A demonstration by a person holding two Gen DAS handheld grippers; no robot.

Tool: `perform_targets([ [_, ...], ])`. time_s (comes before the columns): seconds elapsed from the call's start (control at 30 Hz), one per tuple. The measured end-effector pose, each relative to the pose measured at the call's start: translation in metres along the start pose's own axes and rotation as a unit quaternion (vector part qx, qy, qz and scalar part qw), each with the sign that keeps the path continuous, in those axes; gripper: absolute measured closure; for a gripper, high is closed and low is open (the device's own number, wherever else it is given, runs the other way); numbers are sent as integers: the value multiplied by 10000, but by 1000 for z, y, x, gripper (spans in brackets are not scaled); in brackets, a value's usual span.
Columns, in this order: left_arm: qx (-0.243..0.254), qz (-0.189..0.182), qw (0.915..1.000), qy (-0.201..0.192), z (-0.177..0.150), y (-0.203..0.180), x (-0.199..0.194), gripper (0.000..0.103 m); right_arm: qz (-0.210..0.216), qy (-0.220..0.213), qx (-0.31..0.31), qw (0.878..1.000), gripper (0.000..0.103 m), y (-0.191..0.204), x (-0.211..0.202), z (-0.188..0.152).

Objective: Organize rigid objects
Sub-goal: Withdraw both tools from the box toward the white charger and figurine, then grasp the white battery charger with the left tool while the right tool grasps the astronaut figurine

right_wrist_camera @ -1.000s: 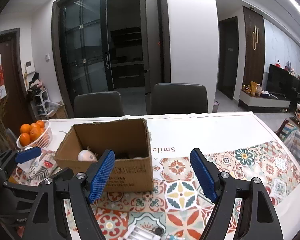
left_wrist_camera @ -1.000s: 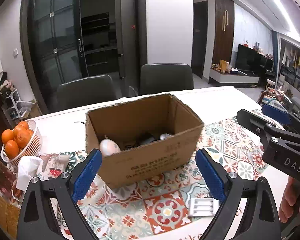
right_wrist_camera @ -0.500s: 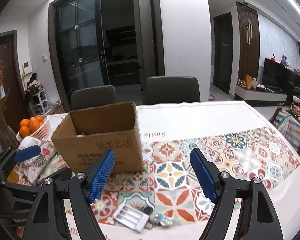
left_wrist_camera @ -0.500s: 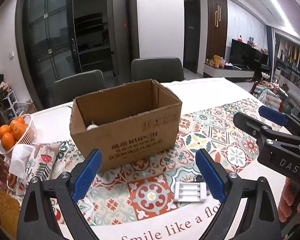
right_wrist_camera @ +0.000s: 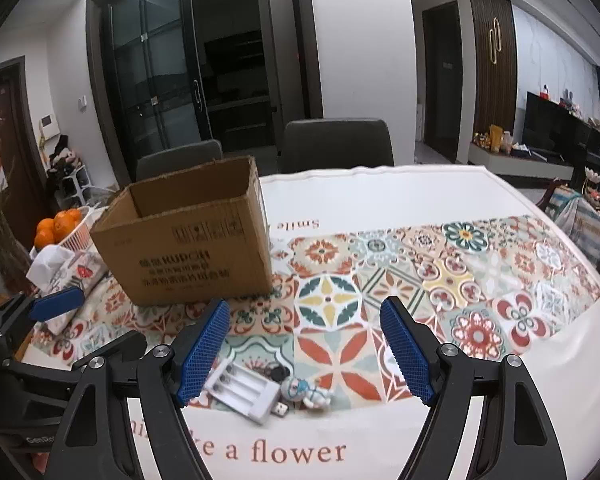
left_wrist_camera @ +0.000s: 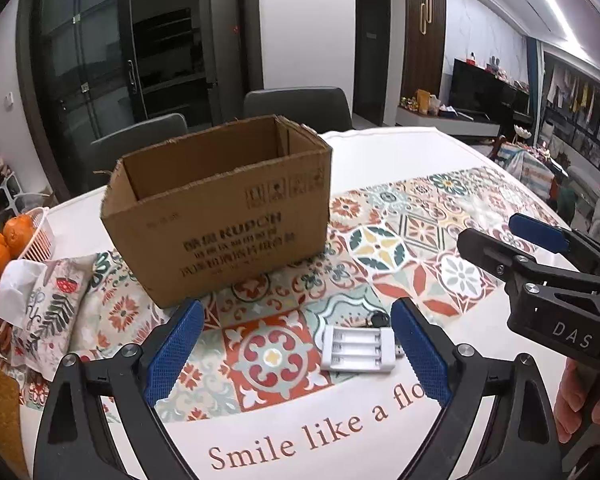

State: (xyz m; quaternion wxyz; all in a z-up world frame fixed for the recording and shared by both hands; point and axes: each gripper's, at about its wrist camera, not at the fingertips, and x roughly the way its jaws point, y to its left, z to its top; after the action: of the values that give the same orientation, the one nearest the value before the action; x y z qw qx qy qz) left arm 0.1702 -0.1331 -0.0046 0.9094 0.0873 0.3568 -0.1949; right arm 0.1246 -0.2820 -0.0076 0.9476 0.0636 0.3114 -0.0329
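Observation:
An open cardboard box [left_wrist_camera: 220, 216] stands on the patterned tablecloth; it also shows in the right wrist view [right_wrist_camera: 188, 244]. Its contents are hidden now. A white battery charger [left_wrist_camera: 358, 349] lies on the cloth in front of the box, just inside my left gripper's right finger. In the right wrist view the charger [right_wrist_camera: 244, 394] lies beside a small white-and-blue figurine [right_wrist_camera: 304, 392] and a black keyring piece [right_wrist_camera: 278, 372]. My left gripper [left_wrist_camera: 296, 354] is open and empty above the table. My right gripper [right_wrist_camera: 306, 354] is open and empty, above the figurine.
A basket of oranges [left_wrist_camera: 16, 236] and a floral tissue pouch [left_wrist_camera: 48, 308] sit left of the box. Two dark chairs [left_wrist_camera: 296, 108] stand behind the table. The table's front edge [left_wrist_camera: 340, 460] is near me.
Both grippers have pulled back and lowered away from the box. The charger and figurine have come into fuller view; the box's inside is no longer visible.

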Motion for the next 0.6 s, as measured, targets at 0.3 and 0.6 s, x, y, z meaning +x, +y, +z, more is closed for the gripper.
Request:
perform_targets([
  [0.3, 91, -199, 9994, 256, -23, -12, 18, 7, 129, 282, 189, 9993, 25, -11, 12, -29],
  [0.6, 173, -510, 9972, 520, -44, -21, 42, 8, 153, 478, 254, 9984, 25, -17, 23, -53],
])
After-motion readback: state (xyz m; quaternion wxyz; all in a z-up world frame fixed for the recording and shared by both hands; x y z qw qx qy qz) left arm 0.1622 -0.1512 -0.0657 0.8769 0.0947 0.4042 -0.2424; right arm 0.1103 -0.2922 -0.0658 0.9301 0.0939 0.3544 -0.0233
